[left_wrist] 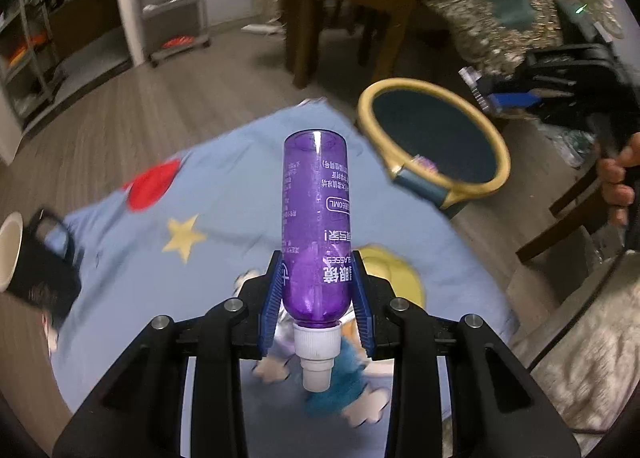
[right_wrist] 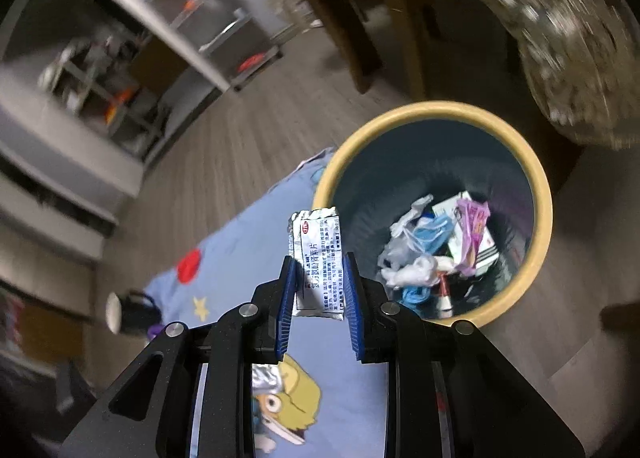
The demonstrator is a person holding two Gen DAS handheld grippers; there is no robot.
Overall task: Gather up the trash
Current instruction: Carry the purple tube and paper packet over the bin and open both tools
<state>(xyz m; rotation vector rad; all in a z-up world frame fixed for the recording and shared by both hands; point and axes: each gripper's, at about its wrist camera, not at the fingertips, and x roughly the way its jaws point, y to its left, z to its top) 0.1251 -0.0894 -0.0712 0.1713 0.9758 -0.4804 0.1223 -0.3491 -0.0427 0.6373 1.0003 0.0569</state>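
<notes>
**Trash in both grippers, bin just ahead**

Plastic first: the left gripper (left_wrist: pixel 318 294) is closed on a purple bottle (left_wrist: pixel 316 218), its blue pads (left_wrist: pixel 270 310) pressing the lower body just above the white cap (left_wrist: pixel 318 354), which points back toward the camera. The bottle looks clear, thin-walled and probably near empty, so it should be light; its smooth round side is likely slippery, and the hold near the cap end leaves most of its length cantilevered forward. A firmer grip at mid-body would resist twisting better.

The right gripper (right_wrist: pixel 318 290) pinches a silver foil sachet (right_wrist: pixel 318 262), with the jaws only narrowly apart on either flat face. The sachet appears nearly weightless, floppy and crinkly; it is held by its lower half while the upper half stands free. On release it may cling to a pad or flutter rather than drop straight.

Below both lies a blue cartoon-print cloth (right_wrist: pixel 240 258) on the floor, with a black mug (right_wrist: pixel 134 312) at its far-left edge.

Beyond, the yellow-rimmed trash bin (right_wrist: pixel 540 194) sits just past the cloth's corner, already holding tissues, a face mask and wrappers. The sachet is beside the rim, not yet over the opening, it seems.
</notes>
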